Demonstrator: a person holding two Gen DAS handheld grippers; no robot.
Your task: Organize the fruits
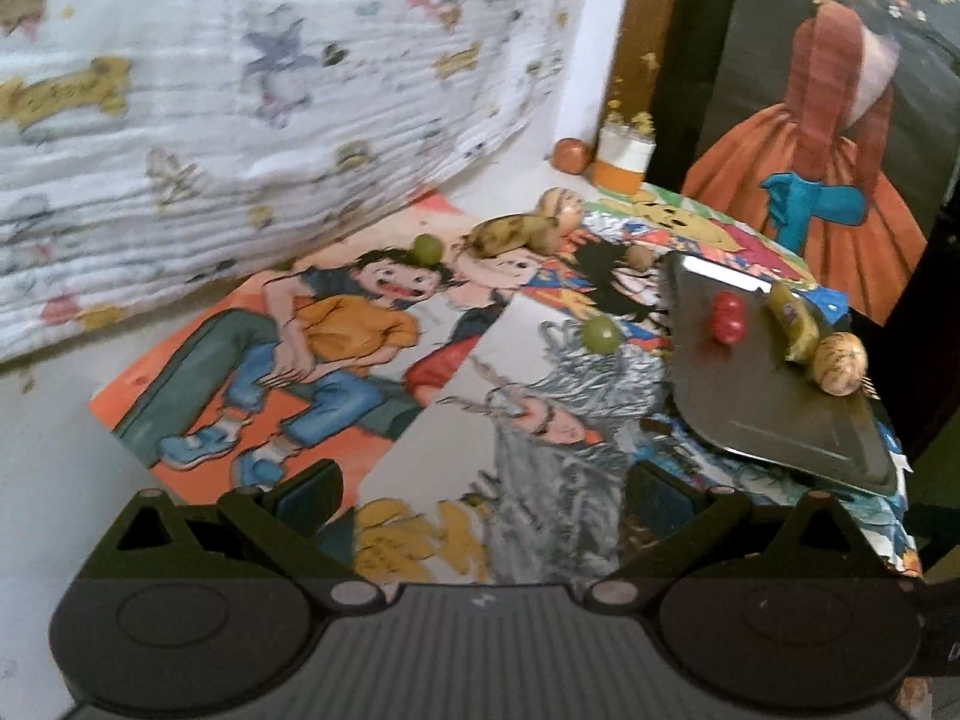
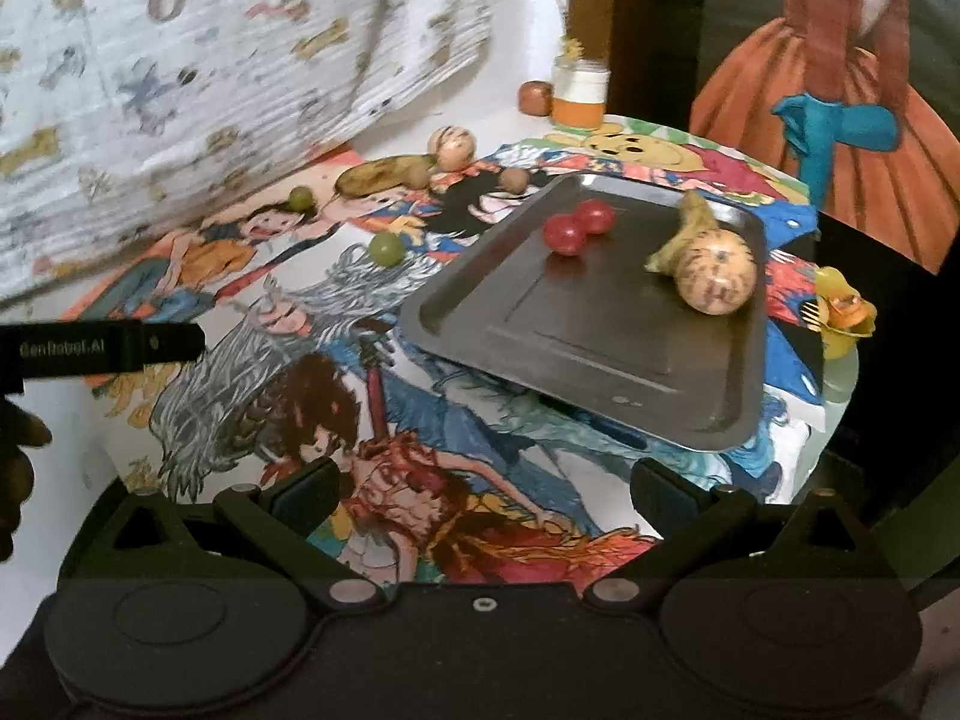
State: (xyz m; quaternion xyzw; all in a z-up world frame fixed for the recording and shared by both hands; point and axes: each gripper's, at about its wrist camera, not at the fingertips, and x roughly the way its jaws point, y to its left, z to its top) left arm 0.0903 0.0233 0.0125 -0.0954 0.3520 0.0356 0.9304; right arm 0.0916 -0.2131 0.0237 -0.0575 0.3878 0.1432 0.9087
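Observation:
A metal tray [image 2: 576,348] [image 1: 750,408] lies on the picture-covered table. On it are two red grapes [image 2: 579,227] [image 1: 727,317], a small banana [image 2: 690,231] [image 1: 793,321] and a tan streaked round fruit [image 2: 714,273] [image 1: 843,363]. Off the tray, to its left, lie two green grapes [image 2: 386,249] [image 2: 300,198] [image 1: 600,333] [image 1: 427,247], a spotted banana [image 2: 384,174] [image 1: 510,234], another tan round fruit [image 2: 451,147] [image 1: 561,204] and a small brown one [image 2: 515,180] [image 1: 639,256]. My left gripper [image 1: 480,498] and right gripper [image 2: 483,486] are open and empty, held short of the fruit.
A white-and-orange jar [image 2: 579,93] [image 1: 621,159] and a brown-red round fruit [image 2: 534,97] [image 1: 570,154] stand at the back. A printed cloth [image 1: 240,120] hangs on the left. A yellow ornament [image 2: 840,312] sits at the table's right edge. The left gripper's body [image 2: 102,348] shows at the left.

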